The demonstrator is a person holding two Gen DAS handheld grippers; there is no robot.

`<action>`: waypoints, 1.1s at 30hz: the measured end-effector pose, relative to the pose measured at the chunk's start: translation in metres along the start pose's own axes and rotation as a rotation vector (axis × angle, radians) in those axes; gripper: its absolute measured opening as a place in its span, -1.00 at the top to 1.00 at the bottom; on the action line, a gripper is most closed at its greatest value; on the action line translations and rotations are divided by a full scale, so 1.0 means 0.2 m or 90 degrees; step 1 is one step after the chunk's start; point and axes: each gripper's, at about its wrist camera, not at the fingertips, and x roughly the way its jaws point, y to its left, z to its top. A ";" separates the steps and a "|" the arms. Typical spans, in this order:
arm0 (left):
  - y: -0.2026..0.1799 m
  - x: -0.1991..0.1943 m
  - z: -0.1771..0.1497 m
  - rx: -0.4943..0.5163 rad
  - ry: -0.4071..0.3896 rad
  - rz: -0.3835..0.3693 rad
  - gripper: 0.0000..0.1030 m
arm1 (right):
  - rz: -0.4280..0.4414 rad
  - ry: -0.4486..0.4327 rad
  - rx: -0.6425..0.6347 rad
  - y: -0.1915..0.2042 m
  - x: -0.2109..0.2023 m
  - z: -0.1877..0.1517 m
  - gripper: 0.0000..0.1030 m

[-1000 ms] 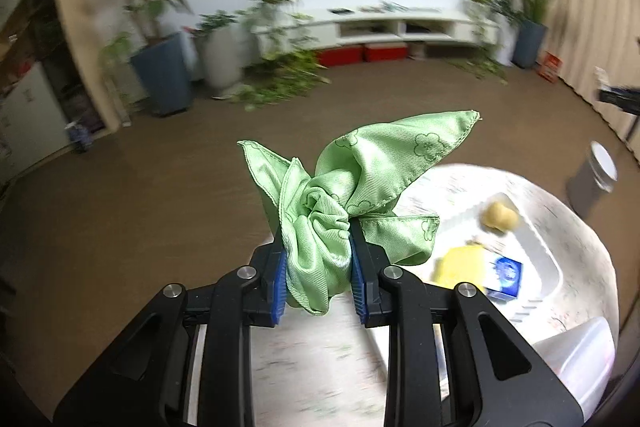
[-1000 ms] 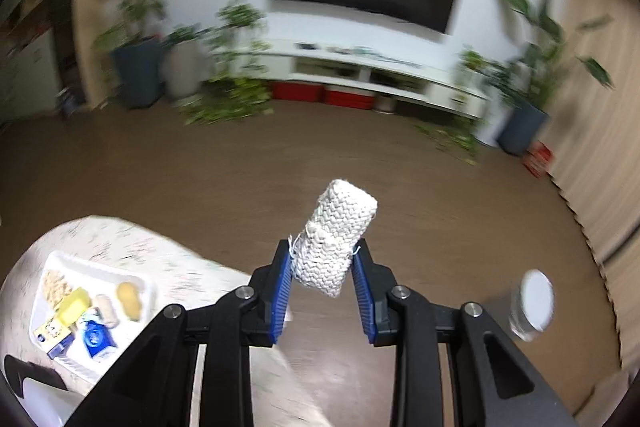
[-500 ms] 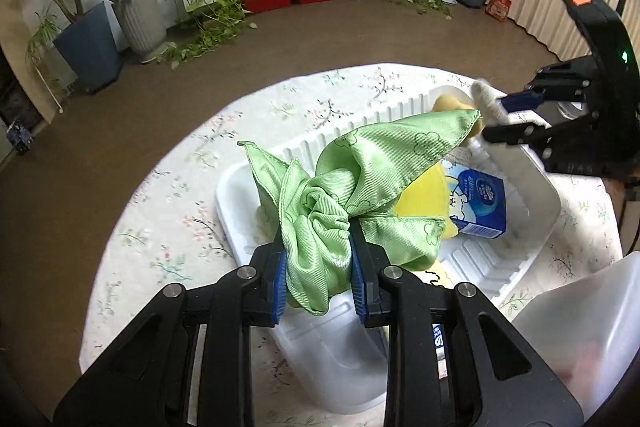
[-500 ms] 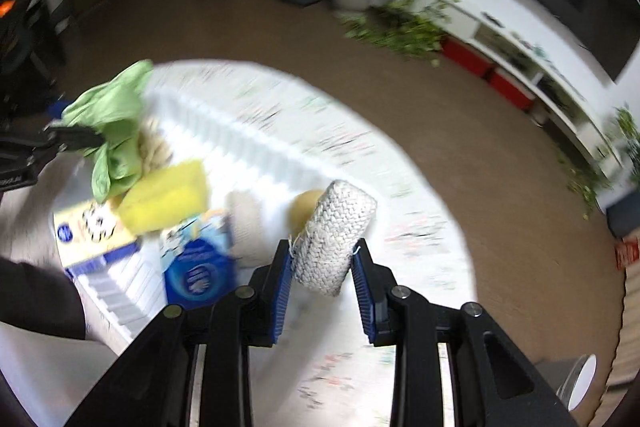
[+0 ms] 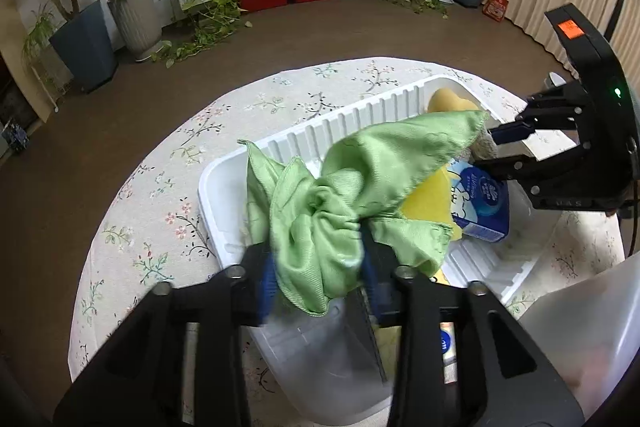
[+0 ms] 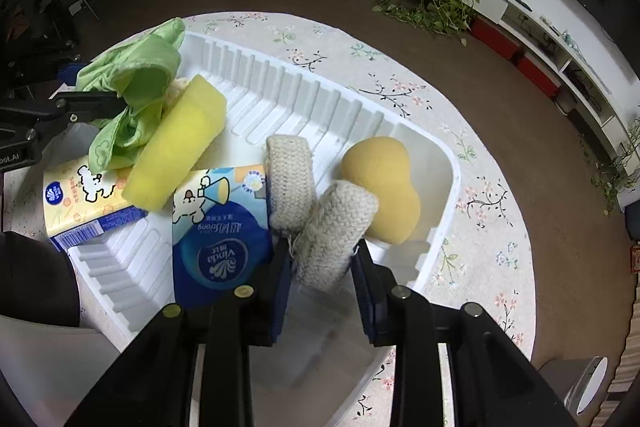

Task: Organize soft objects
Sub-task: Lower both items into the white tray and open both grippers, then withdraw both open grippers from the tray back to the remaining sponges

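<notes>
well, a round table (image 6: 472,163) with a flowered cloth took up most of the space, and on it sat a long white ribbed tray (image 6: 280,87) that held nearly everything. inside the tray lay a blue tissue pack (image 6: 222,243) and a yellow-printed tissue pack (image 6: 86,199), with a yellow sponge (image 6: 176,155) propped across them. further along rested a tan gourd-shaped sponge (image 6: 384,187) near the tray's rounded end, and a knitted cream roll (image 6: 290,183) lay between it and the blue pack. the left gripper (image 5: 318,267) hung over the near end of the tray with a crumpled green cloth (image 5: 344,199) between its fingers; its jaws had just been opening, and the cloth sat loosely there, no longer squeezed. the right gripper (image 6: 322,267) was clenched on a second knitted cream roll (image 6: 336,231), its far end lowered into the tray, touching the first roll and just beside the tan sponge.
</notes>
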 end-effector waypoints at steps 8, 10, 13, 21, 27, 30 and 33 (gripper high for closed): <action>0.02 0.01 -0.02 -0.012 -0.003 0.007 -0.75 | -0.011 -0.014 0.006 0.01 -0.02 -0.02 -0.20; 0.04 -0.02 -0.02 -0.019 -0.009 0.008 -0.95 | -0.008 -0.023 0.008 0.00 -0.05 -0.02 -0.38; 0.05 -0.07 -0.01 -0.027 -0.020 0.011 -1.00 | -0.008 -0.043 0.016 -0.02 -0.11 -0.02 -0.63; 0.06 -0.21 0.03 -0.034 -0.058 0.035 -1.00 | -0.029 -0.076 0.013 -0.02 -0.23 0.03 -0.80; 0.09 -0.32 0.04 -0.037 -0.070 0.063 -1.00 | -0.048 -0.096 0.029 -0.05 -0.31 0.05 -0.84; 0.17 -0.42 0.02 -0.068 -0.092 0.079 -1.00 | -0.063 -0.115 0.060 -0.13 -0.40 0.03 -0.86; 0.28 -0.55 -0.02 -0.105 -0.113 0.099 -1.00 | -0.083 -0.135 0.098 -0.24 -0.53 -0.02 -1.00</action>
